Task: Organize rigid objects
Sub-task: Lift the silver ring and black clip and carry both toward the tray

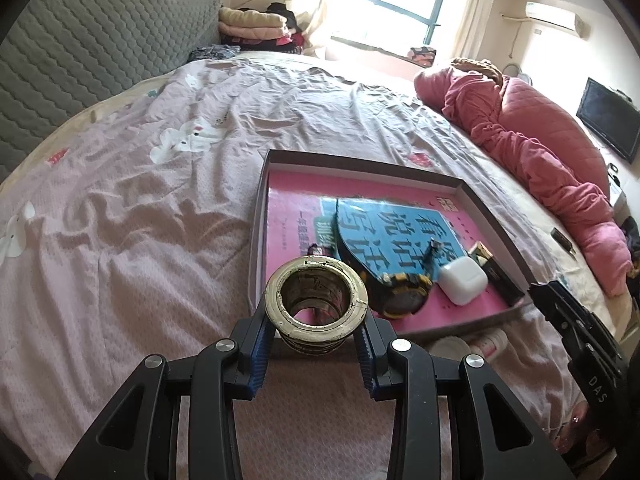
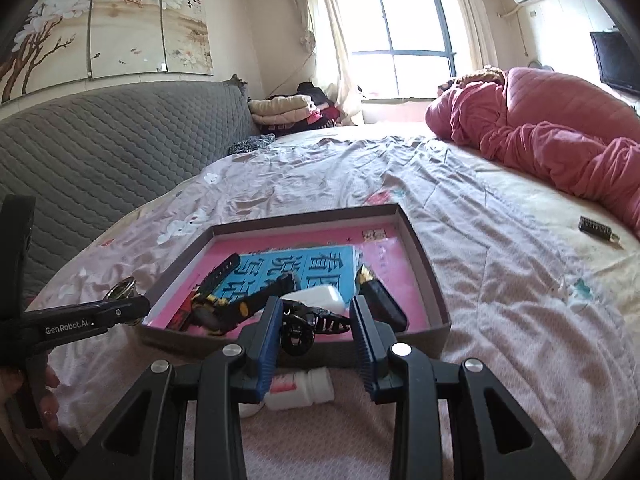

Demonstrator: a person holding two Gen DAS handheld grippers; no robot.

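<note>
Biggest worry is the bed (image 1: 160, 200) itself: the rumpled pink sheet is soft and uneven, so anything dropped short of the shallow box (image 1: 494, 216) will probably roll or sink into a fold. The box sits on the sheet with a pink book (image 2: 256, 256) lining its bottom, and it's already crowded near the front edge: a black and yellow watch (image 1: 400, 296), a white case (image 1: 464, 280) and a small dark box (image 1: 494, 276) are all bunched together, so landing space is tight and a careless drop could knock them around. The left gripper (image 1: 316, 334) is clamped on a metal ring stack (image 1: 316, 304), held up just in front of the box's near wall; the stack looks springy and round, so I'd guess it could twist out of the pads. The right gripper (image 2: 316, 324) is closed on a black hair clip (image 2: 308, 326), also near the front wall. A white bottle (image 2: 300, 390) lies on the sheet right under the right gripper, not yet in the box, plus a small dark thing (image 2: 596, 226) sits well off to the side.
</note>
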